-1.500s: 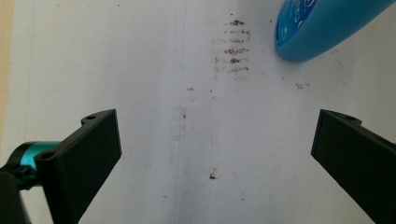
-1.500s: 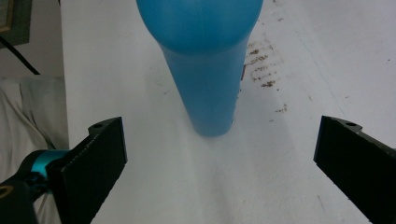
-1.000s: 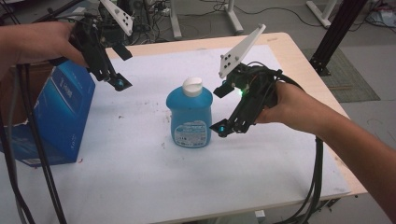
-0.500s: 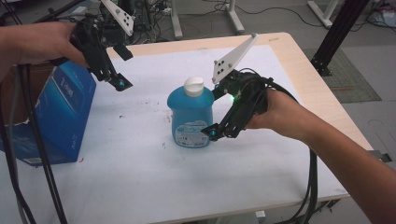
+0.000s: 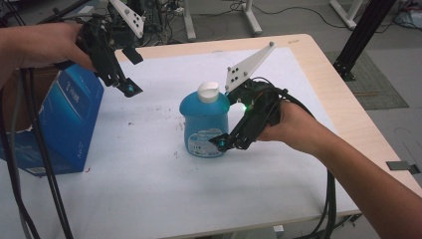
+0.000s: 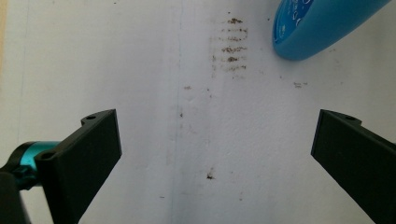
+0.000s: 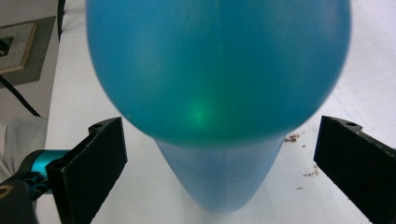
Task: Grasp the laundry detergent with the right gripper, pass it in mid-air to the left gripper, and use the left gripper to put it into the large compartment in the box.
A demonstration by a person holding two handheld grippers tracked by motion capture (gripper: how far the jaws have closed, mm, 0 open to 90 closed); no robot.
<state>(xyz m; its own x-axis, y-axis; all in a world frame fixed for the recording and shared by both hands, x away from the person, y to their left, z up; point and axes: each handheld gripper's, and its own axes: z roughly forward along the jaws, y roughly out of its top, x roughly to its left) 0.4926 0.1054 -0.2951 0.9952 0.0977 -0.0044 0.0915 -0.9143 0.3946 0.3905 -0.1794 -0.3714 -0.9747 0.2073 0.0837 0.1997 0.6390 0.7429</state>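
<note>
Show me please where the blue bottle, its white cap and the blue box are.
blue bottle [image 5: 205, 114]: high view, on its upper body.
white cap [image 5: 208, 91]: high view, on the cap's top.
blue box [image 5: 67, 124]: high view, on its broad right side.

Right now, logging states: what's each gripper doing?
Left gripper: open, holding nothing.
Right gripper: open, jaws either side of the bottle, not gripping.

1 blue bottle [image 5: 205, 124]; 1 blue box [image 5: 64, 124]; 2 hand-held grippers [image 5: 225, 143]
</note>
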